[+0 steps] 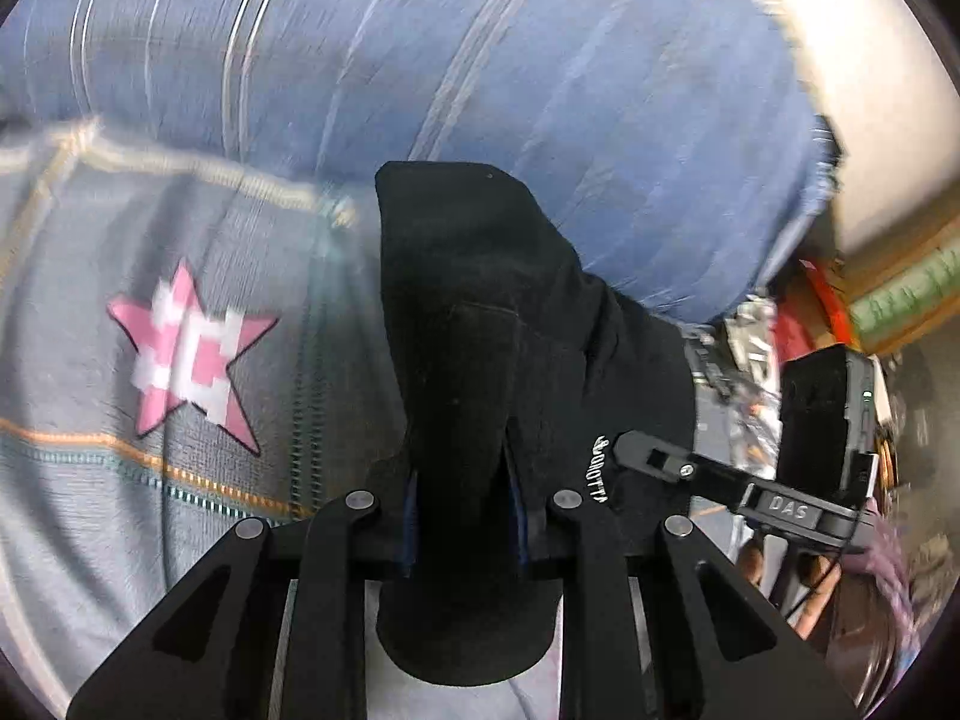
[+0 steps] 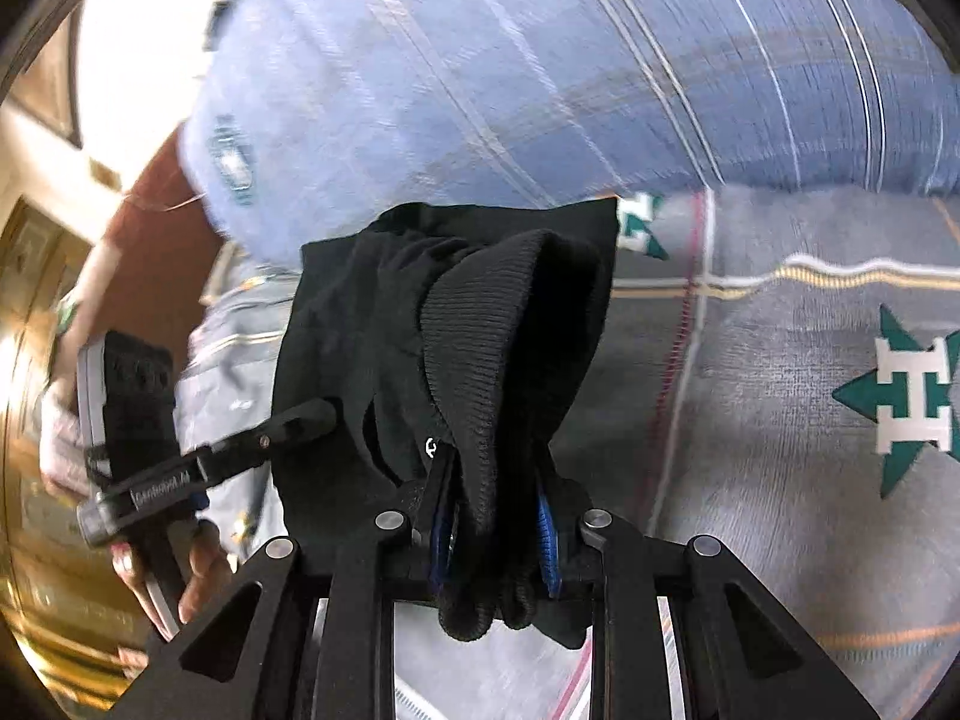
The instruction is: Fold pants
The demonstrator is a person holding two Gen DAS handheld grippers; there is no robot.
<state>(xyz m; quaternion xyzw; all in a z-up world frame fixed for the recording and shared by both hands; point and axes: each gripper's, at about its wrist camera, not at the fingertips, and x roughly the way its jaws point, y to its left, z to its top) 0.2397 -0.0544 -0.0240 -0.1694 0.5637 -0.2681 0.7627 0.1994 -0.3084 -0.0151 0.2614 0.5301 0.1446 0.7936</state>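
Observation:
The black pants (image 1: 480,324) hang between both grippers, lifted above the bed. My left gripper (image 1: 465,516) is shut on a flat fold of the black fabric, which drapes over and hides its fingertips. My right gripper (image 2: 492,516) is shut on the bunched, ribbed waistband end of the pants (image 2: 480,324). The right gripper also shows in the left wrist view (image 1: 654,456) at the right, and the left gripper shows in the right wrist view (image 2: 300,420) at the left, each clamped on the same cloth.
A grey bedspread with a pink star (image 1: 192,354) and green stars (image 2: 918,402) lies below. A blue striped blanket (image 1: 540,72) covers the far side. The bed's edge, a wooden cabinet (image 2: 36,276) and clutter (image 1: 804,324) lie to the side.

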